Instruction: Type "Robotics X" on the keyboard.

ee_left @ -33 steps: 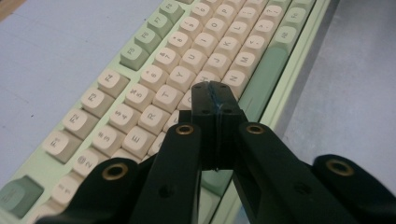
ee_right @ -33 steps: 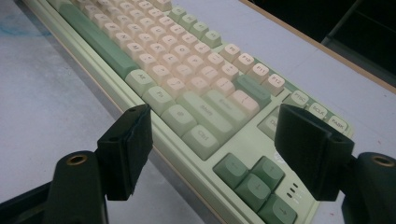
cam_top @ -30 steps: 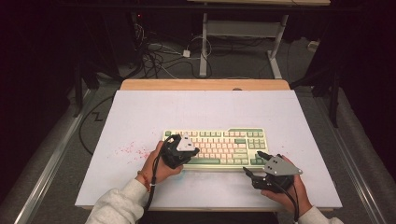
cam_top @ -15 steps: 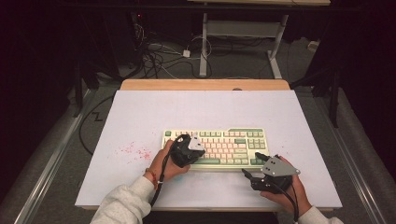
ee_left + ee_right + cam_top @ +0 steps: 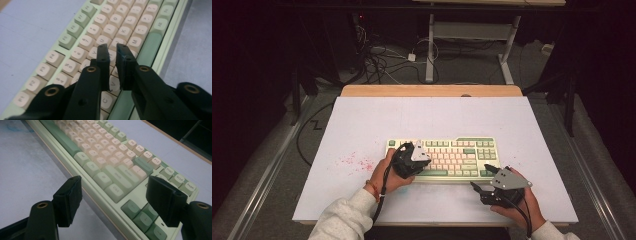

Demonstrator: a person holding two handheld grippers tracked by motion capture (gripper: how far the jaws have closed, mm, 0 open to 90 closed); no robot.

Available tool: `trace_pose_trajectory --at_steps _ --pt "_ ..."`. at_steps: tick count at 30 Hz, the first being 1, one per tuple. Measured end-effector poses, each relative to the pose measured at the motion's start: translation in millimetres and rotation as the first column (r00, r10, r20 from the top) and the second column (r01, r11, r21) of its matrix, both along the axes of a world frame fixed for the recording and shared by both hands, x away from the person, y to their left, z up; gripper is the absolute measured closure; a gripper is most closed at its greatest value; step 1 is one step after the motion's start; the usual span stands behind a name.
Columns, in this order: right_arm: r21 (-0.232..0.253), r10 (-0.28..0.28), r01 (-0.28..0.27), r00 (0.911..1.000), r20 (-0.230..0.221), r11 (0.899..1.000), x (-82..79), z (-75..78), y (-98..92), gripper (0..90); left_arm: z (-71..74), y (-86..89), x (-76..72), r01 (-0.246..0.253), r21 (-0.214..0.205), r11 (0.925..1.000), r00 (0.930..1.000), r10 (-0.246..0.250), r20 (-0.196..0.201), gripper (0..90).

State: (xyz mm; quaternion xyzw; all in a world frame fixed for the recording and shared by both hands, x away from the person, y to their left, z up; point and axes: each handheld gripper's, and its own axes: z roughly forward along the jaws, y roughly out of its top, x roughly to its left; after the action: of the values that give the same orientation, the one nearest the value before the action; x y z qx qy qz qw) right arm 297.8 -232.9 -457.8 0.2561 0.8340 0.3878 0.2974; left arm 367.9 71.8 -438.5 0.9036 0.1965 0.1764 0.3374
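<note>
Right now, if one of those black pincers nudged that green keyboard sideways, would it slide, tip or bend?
The keyboard would probably slide as one stiff piece: its case looks rigid. It lies low and flat on the smooth white table, so tipping seems unlikely. The raised keycaps would likely dip if pressed from above, where the left tool hovers.

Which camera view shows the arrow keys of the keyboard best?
The right gripper view: the arrow keys lie close, between the right gripper's open jaws. The high view shows them tiny at the keyboard's near right corner.
</note>
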Motion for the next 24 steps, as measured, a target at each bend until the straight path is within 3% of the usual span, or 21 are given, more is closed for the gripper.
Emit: trace_pose_trajectory --at_steps 6,12,15,24 --pt "0.002 -0.002 0.002 1.0000 -0.002 1.000 0.9 -0.3 -0.4 29.2 9.2 13.6 -3.7 -0.018 -0.054 0.9984 0.9982 0.021 0.056 67.3" --pt "0.002 -0.003 0.003 1.0000 -0.001 1.000 1.7 0.5 -1.2 29.2 13.6 27.1 -5.2 -0.057 -0.100 0.9934 0.9931 0.066 0.097 45.7" --pt "0.007 -0.005 0.005 1.0000 -0.001 1.000 2.4 1.0 -2.4 29.1 14.8 32.8 -6.9 -0.066 -0.108 0.9920 0.9902 0.079 0.115 35.8" --pt "0.021 -0.011 0.012 0.9999 -0.010 1.000 2.7 2.2 -4.4 29.1 12.5 51.1 -14.6 -0.079 -0.117 0.9900 0.9818 0.098 0.163 22.3"
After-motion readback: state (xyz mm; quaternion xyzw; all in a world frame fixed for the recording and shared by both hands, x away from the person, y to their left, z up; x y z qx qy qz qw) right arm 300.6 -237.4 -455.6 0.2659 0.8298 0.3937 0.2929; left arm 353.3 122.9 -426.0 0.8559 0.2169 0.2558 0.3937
